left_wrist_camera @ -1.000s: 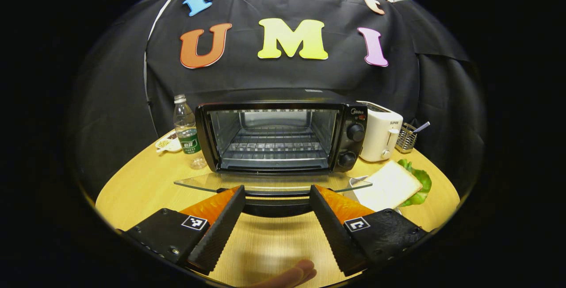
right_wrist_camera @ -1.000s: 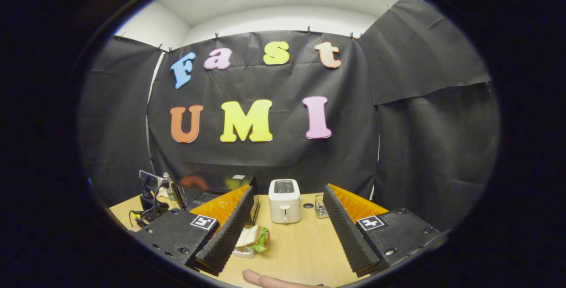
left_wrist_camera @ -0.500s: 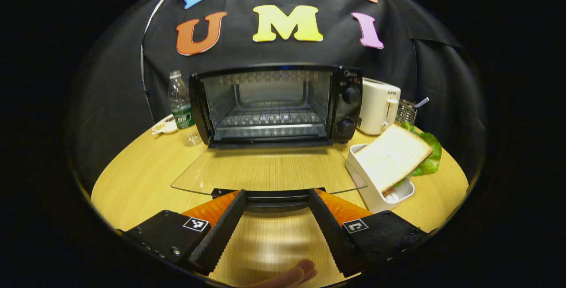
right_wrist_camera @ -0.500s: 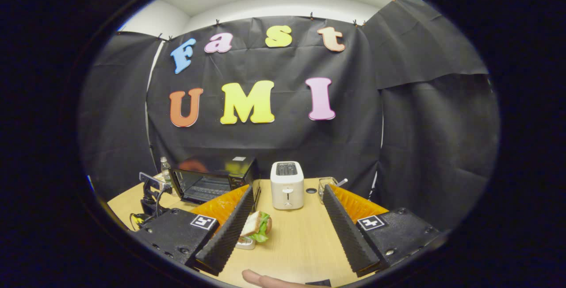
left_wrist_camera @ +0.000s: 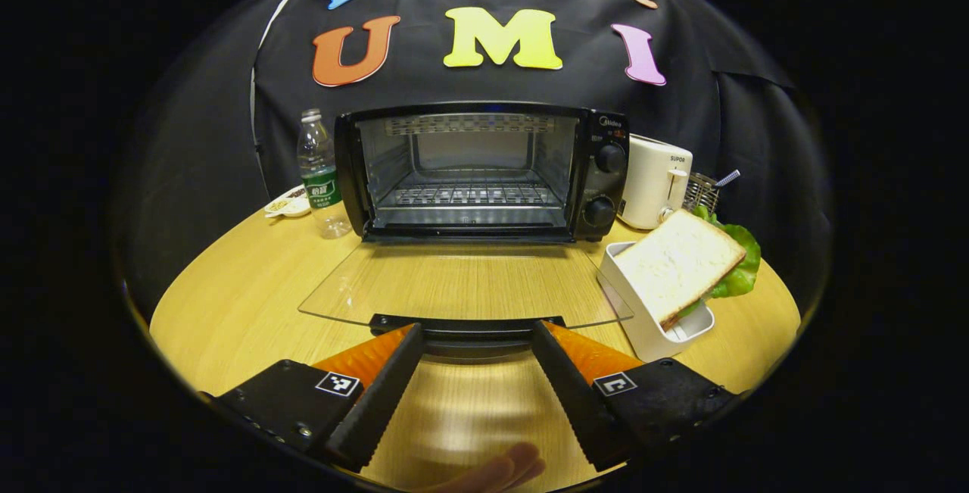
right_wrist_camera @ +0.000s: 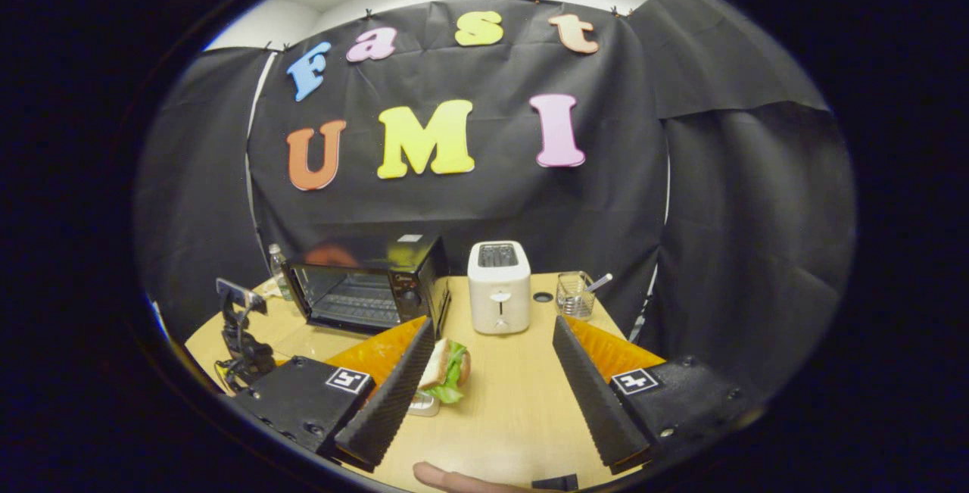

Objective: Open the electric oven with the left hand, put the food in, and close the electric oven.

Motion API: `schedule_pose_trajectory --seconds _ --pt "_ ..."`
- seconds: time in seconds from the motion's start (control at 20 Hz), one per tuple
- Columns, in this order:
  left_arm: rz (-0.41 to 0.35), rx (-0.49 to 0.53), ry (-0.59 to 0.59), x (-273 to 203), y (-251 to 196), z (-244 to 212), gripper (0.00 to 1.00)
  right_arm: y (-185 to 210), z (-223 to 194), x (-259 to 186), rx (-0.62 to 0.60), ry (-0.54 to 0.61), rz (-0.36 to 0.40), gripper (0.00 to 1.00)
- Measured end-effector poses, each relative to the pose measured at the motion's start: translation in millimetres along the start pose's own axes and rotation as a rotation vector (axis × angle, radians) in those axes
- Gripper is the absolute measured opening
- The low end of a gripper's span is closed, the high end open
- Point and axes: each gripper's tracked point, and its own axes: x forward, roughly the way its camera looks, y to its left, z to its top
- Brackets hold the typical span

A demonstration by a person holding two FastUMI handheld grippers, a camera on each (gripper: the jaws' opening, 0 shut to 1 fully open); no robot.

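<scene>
Since the earlier frame the oven door (left_wrist_camera: 462,288) had dropped flat. Left gripper (left_wrist_camera: 475,341) sat spread at its handle, gripping nothing. Sandwich (right_wrist_camera: 443,372) lay ahead-left of the open, empty right gripper (right_wrist_camera: 492,349), the nearer hand.

— How many appliances stand on the table (left_wrist_camera: 250,288)?
— Two: one oven (left_wrist_camera: 484,171), one toaster (left_wrist_camera: 655,182) right of it.
— And otherwise?
— One bottle (left_wrist_camera: 318,175) left of the oven, one sandwich (left_wrist_camera: 681,262), one wire basket (right_wrist_camera: 574,294).

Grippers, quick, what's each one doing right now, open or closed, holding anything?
Left gripper: open, fingers either side of the oven door handle, not pressing it.
Right gripper: open, holding nothing.
</scene>
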Motion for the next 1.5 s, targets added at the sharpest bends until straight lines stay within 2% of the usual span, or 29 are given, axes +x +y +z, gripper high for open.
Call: schedule_pose_trajectory --seconds 0.3,0.45,0.7,1.05,1.2,1.3,1.35,1.4,1.45,1.5 --pt "0.017 -0.032 -0.199 -57 19 86 0.96 7 -41 49 0.001 0.217 0.109 1.00" --pt "0.021 -0.025 -0.310 -94 25 129 0.96 15 -63 70 0.030 0.332 0.193 1.00" --pt "0.069 0.016 -0.464 -159 37 187 0.95 36 -86 99 0.105 0.512 0.353 0.97" --pt "0.084 0.013 -0.540 -215 32 200 0.95 57 -119 118 0.219 0.751 0.547 0.95" --pt "0.072 -0.007 -0.539 -226 29 196 0.95 65 -133 128 0.284 0.832 0.592 0.92" --pt "0.048 -0.034 -0.522 -228 28 192 0.95 71 -138 130 0.350 0.880 0.642 0.83" --pt "0.051 -0.039 -0.523 -230 32 193 0.96 77 -140 128 0.393 0.895 0.665 0.74" --pt "0.060 -0.037 -0.521 -233 36 193 0.95 80 -142 128 0.416 0.903 0.677 0.80" --pt "0.067 -0.032 -0.521 -236 38 191 0.95 82 -140 127 0.438 0.896 0.687 0.43" --pt "0.068 -0.029 -0.519 -238 37 192 0.95 80 -140 126 0.441 0.897 0.683 0.51"
